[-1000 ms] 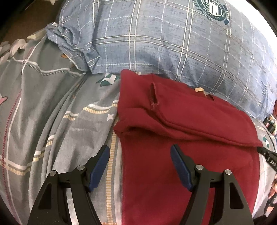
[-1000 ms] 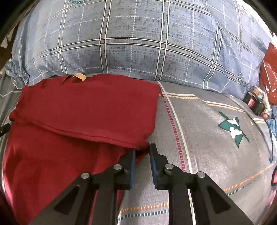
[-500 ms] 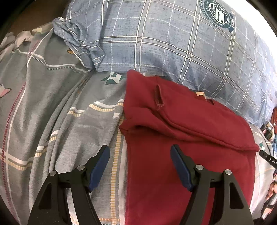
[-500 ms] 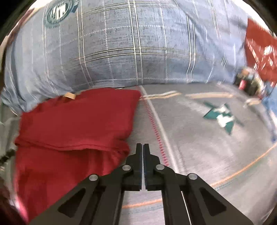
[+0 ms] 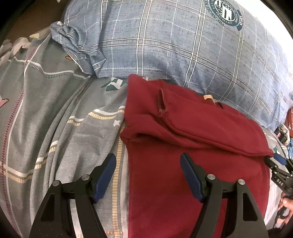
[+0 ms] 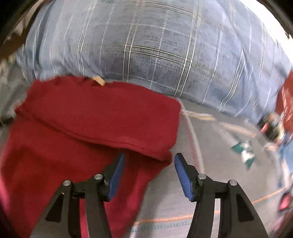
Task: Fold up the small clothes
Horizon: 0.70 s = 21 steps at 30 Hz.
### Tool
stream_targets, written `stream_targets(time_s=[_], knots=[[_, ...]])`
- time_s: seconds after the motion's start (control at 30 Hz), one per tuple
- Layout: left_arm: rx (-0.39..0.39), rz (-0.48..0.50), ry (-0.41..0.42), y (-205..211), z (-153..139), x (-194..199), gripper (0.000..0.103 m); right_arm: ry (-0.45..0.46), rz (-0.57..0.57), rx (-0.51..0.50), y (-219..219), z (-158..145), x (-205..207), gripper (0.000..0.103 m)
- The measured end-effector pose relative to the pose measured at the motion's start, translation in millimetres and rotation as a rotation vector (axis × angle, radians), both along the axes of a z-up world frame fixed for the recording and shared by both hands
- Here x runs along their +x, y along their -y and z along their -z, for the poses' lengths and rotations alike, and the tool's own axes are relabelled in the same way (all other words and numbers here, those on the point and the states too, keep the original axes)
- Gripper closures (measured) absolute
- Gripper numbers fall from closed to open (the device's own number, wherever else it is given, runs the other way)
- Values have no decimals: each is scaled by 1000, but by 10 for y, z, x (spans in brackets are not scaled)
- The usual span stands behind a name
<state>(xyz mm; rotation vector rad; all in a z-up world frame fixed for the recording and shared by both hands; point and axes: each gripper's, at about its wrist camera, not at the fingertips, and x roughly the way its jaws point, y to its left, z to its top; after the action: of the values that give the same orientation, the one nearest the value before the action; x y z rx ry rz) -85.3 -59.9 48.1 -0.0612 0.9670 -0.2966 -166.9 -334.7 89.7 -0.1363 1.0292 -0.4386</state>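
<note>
While the red garment [image 5: 192, 164] is lying on the bed [image 5: 55, 128] with its top flap already folded down, further folds are seemingly remaining. The left gripper [image 5: 147, 175] is hovering with fingers spread and empty, and the right gripper [image 6: 149, 174] is opening its fingers over the flap's corner, pinching nothing.

1. A round dark-green crest [image 5: 224, 12] is printed on the blue plaid pillow [image 5: 174, 45]; its ring lettering is too small to read.
2. The tan neck label [image 5: 208, 97] on the red garment [image 5: 192, 146] shows no legible text.

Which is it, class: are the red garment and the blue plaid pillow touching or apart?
Touching. In the left wrist view the red garment's far edge lies against the blue plaid pillow, no bedsheet showing between them.
</note>
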Motion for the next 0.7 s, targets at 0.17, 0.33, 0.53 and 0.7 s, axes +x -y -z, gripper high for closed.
stream_targets(time_s=[0.17,0.33,0.53,0.7], knots=[[9,7,0,33,6,-1,31,9,14,20,126,75,61,85],[0,-6,-1,-19,-1,-4,31,18,124,112,378,32,-88,96],[-26,-36,-8,-106,-25,11,31,25,119,126,286,-18,-178,87],[-37,-46,-13,-122,-39,29,31,157,56,241,133,-284,-255,40]])
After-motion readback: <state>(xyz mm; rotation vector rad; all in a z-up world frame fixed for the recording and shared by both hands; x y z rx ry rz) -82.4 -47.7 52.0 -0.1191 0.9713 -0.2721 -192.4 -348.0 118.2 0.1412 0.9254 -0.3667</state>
